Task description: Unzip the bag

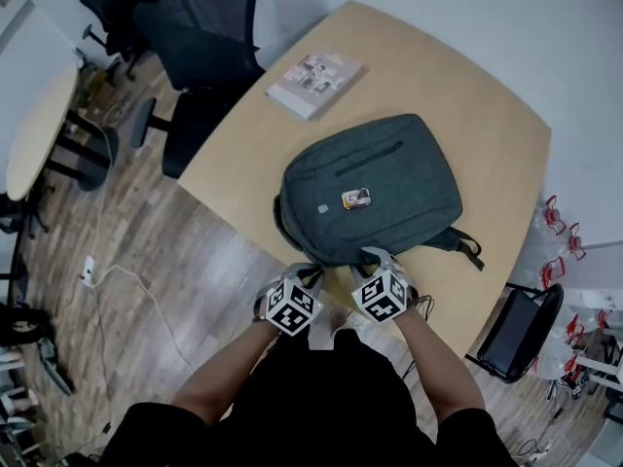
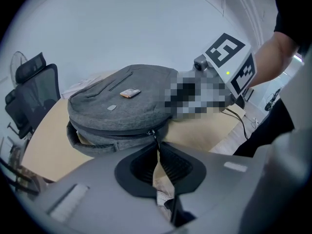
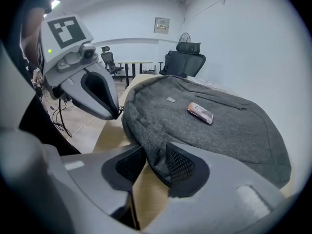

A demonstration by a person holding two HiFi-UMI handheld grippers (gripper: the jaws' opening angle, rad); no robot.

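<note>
Bag (image 1: 375,188) is a grey backpack lying flat, front face up, on the table (image 1: 467,86). It sits close to the near edge, mid-frame in the head view. Long axis runs about 8 to 2 o'clock there, and the pocket zip (image 1: 370,159) on the front lies along the same line. Handle (image 1: 278,220) end points to 8 o'clock; straps (image 1: 469,244) trail off at 4 o'clock. Small card (image 1: 355,198) lies on the front face, near the middle.

Left gripper (image 1: 308,271) is at the bag's 7 o'clock corner, slanting down. In the left gripper view the jaws are together, clamped on the zip pull (image 2: 155,141). The pull runs straight up from the pads to the slider (image 2: 152,130) on the main zip along the bag's near side. How far that zip is open — can't tell.

Right gripper (image 1: 376,257) is just beside it at 6 o'clock, also slanting down. In the right gripper view the jaws are part-closed, pinching a fold of the bag's near edge. Grey fabric fills the gap between the pads, with table visible below it. The left gripper shows in that view at 10 o'clock, tip against the bag's rim.

Book (image 1: 313,84) lies flat on the table at the bag's 11 o'clock, well apart from it. Chair (image 1: 200,56) stands off the table at 10 o'clock — on the wood floor (image 1: 195,261).
</note>
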